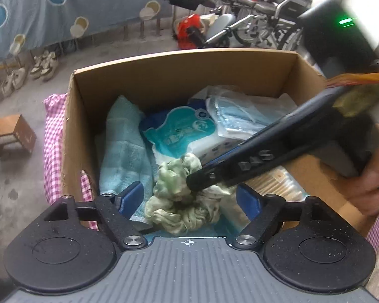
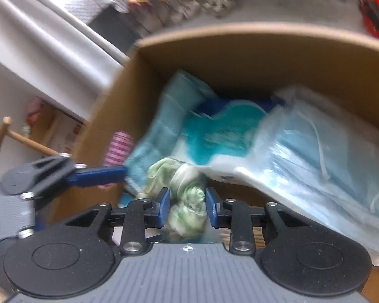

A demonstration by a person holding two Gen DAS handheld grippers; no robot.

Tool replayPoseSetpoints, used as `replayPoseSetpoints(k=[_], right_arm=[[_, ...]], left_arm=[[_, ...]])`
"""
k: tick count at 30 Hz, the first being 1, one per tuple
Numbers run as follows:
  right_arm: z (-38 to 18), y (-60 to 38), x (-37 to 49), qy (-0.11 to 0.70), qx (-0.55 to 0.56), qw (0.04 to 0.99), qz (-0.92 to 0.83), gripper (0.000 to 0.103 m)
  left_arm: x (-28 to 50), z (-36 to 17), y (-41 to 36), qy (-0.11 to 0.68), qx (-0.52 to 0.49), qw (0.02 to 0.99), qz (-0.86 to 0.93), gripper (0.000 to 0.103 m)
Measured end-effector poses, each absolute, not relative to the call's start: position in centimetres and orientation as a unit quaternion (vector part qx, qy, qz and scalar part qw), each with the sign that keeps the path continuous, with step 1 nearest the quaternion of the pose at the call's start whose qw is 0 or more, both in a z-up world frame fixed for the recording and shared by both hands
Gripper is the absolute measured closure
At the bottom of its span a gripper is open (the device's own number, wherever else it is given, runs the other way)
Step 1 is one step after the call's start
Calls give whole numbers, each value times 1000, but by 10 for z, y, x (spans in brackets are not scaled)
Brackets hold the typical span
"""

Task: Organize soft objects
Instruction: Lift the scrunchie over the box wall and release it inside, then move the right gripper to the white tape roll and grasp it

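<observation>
A crumpled pale green cloth (image 1: pixel 179 197) lies in an open cardboard box (image 1: pixel 164 75), near its front. My left gripper (image 1: pixel 189 198) is open, its blue pads either side of the cloth without pinching it. My right gripper (image 2: pixel 187 204) reaches in from the right, and its jaws stand close on the green cloth (image 2: pixel 189 202); in the left wrist view its fingertips (image 1: pixel 197 179) press into the cloth. The box also holds a folded light blue towel (image 1: pixel 123 146), a blue-and-white wipes pack (image 1: pixel 179 131) and a bag of blue face masks (image 1: pixel 235 118). The right wrist view is motion-blurred.
The box stands on pink checked fabric (image 1: pixel 51 136). A pack of cotton swabs (image 1: pixel 273 179) lies by a cardboard flap (image 1: pixel 315 181) at the right. A small wooden stool (image 1: pixel 10 136), shoes (image 1: pixel 43 65) and wheelchairs (image 1: pixel 265 17) stand on the concrete floor beyond.
</observation>
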State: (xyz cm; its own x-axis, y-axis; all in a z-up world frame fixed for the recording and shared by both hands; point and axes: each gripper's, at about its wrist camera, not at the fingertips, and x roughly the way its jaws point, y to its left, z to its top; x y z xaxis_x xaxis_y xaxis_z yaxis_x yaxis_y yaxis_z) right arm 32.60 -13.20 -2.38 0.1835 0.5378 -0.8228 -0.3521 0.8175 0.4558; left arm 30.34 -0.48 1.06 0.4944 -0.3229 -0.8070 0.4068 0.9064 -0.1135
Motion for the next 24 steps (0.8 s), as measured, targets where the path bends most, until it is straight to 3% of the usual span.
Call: replayPoseSetpoints(k=[2,17,18,20,22,24], right_arm=[[-34,-134,330,577,84,762,282,70],[42,-156,276,482,91,815,308,68],[50,-164,266,471,100,818,314,66],[64,-180,242,451,112,826,319,47],[79,-197,217,427,117,840,315,40],[88,-215,190,407,117,852,306,40]], left_arm=[[296,15,-1,443,45,870,-210,8],[229,79,56,338,-34,922,-186,1],[224,80,57,336,-37,922,-189,1],[212,83,55,333,-41,921,-200,1],[207,81,50,333,-46,917,-214,1],[197,80,44,334,-48,913,-230,1]])
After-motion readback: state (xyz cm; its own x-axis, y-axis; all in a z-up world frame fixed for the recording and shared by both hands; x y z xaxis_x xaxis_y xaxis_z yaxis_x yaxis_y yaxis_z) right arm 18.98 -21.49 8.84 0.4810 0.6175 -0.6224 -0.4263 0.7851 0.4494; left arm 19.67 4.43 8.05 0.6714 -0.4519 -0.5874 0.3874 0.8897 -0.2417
